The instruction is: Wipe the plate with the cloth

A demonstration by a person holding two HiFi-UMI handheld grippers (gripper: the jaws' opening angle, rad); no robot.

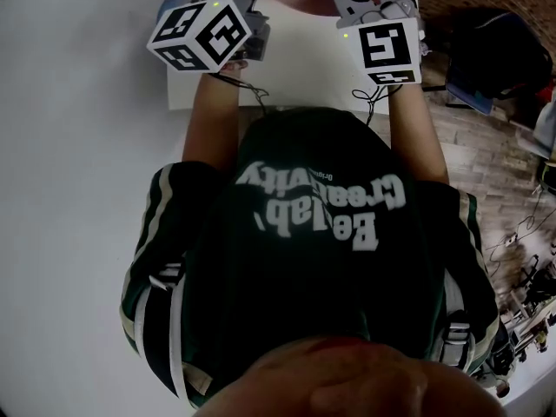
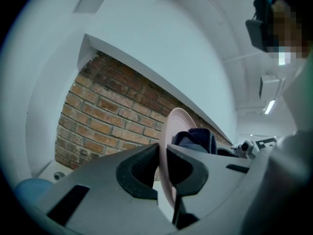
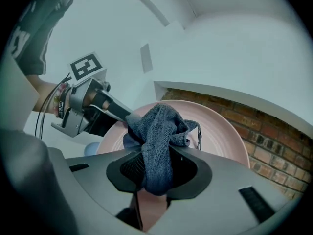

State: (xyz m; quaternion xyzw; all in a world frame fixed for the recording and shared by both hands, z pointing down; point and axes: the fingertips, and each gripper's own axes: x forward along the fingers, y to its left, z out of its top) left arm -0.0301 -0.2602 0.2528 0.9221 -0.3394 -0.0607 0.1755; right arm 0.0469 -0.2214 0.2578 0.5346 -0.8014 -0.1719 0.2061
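Note:
A pink plate [image 3: 222,131] is held up on edge above the white table [image 1: 295,59]. My left gripper [image 2: 162,166] is shut on its rim, and the plate [image 2: 169,131] shows edge-on between the pads. In the right gripper view the left gripper [image 3: 93,106] grips the plate's left edge. My right gripper [image 3: 155,169] is shut on a dark blue cloth [image 3: 157,138], bunched and pressed against the plate's face. The cloth [image 2: 198,138] peeks out behind the plate. In the head view only the marker cubes, left [image 1: 201,35] and right [image 1: 388,50], show.
A brick wall [image 2: 107,116] stands behind the plate under a white ledge. A light blue object [image 3: 91,148] lies on the table below the plate. Dark bags [image 1: 495,50] and cables sit on the floor to the person's right.

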